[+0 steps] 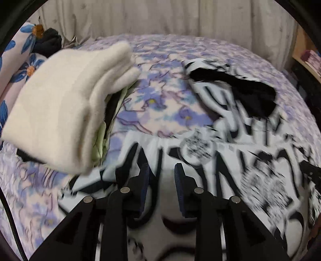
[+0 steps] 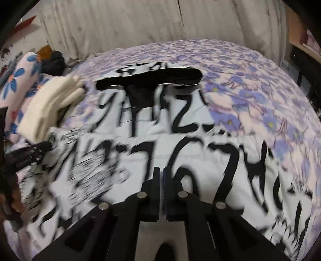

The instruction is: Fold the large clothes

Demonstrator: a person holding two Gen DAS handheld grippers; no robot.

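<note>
Black-and-white printed garment (image 2: 180,144) fills the foreground of both wrist views, spread flat on the bed (image 2: 250,84) with its lilac floral cover. Black neckline band lies at the garment's far end. Both frames blurred, print smeared.

Around it: folded cream garment (image 1: 60,108) stacked on a green and a dark piece, at the left edge of the printed garment, just beside it. Blue-flowered pillow (image 1: 18,60) farther left, something dark (image 1: 48,43) heaped behind it. Pale curtain (image 1: 160,18) backs the bed. Nothing lies on top of the printed garment.

Left tool (image 1: 162,170): fingers parted by a narrow gap, white cloth showing between them; pads not pressing on anything I can make out. Hovers low over the near hem; contact cannot be told.

Right tool (image 2: 162,174): fingers brought together, almost no gap. Whether a fold of cloth is pinched between them cannot be told through the blur.
</note>
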